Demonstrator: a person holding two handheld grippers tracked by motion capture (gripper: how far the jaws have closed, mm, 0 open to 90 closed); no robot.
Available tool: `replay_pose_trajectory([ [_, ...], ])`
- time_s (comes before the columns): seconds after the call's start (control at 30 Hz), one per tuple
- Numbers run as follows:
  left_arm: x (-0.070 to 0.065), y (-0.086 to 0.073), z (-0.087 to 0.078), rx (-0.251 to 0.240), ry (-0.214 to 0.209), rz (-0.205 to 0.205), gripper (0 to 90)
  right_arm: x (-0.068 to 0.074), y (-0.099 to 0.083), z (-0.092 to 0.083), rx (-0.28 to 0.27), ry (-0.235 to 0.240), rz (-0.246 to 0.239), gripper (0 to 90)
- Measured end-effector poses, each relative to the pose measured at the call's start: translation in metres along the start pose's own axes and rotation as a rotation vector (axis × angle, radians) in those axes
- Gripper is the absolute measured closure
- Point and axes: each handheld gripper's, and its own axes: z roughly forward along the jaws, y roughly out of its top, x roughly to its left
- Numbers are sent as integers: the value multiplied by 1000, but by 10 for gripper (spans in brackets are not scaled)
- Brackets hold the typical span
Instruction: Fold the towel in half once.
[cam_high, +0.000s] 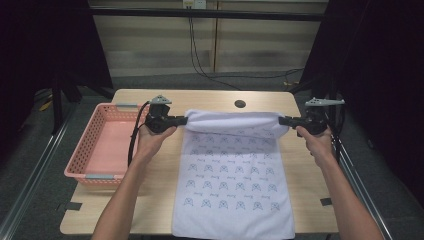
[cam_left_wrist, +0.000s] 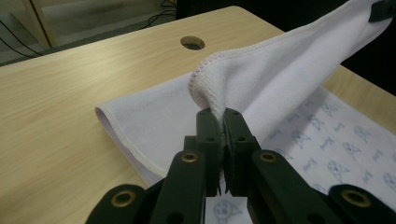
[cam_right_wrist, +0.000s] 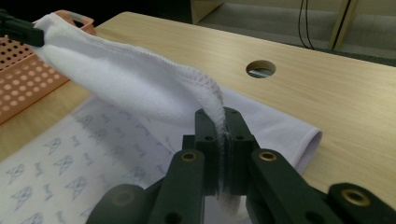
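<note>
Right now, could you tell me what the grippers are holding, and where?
Each hand-held gripper, left and right, pinches a far corner of the white towel.

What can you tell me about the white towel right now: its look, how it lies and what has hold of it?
The white towel looks like soft cloth with a stitched hem and rows of small blue printed motifs. Its near part lies flat on the wooden table, the near edge at the table's front. The far edge is lifted and stretched between the left gripper and the right gripper, each shut on a corner, so the raised part curls over the flat part.
</note>
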Motion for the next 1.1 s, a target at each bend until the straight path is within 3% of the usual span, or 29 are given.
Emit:
replay_pose_trajectory([
  [0.17, -15, 3, -22, -57, -43, 19, 870, 14, 1, -24, -29, 14, -26, 867],
  [0.4, -40, 26, -58, -131, -29, 81, 871, 31, 16, -58, -82, 14, -45, 866],
  [0.57, -55, 18, -79, -154, -68, 87, 871, 48, 13, -81, -143, 43, -64, 866],
  [0.67, -66, 0, -86, -152, -76, 91, 871, 62, 0, -91, -172, 56, -96, 866],
  [0.73, -75, -22, -84, -129, -49, 119, 870, 70, -12, -95, -166, 64, -113, 866],
  [0.77, -75, -32, -82, -112, -72, 95, 870, 74, -21, -96, -149, 79, -116, 866],
  [0.83, -77, -55, -78, -74, -74, 105, 868, 80, -39, -93, -107, 89, -122, 866],
  [0.87, -77, -66, -76, -58, -102, 88, 867, 82, -49, -92, -78, 98, -120, 865],
  [0.93, -80, -84, -72, -23, -103, 77, 865, 87, -70, -88, -35, 112, -108, 865],
  [1.1, -90, -128, -64, 78, -155, 52, 865, 92, -116, -79, 65, 140, -65, 859],
])
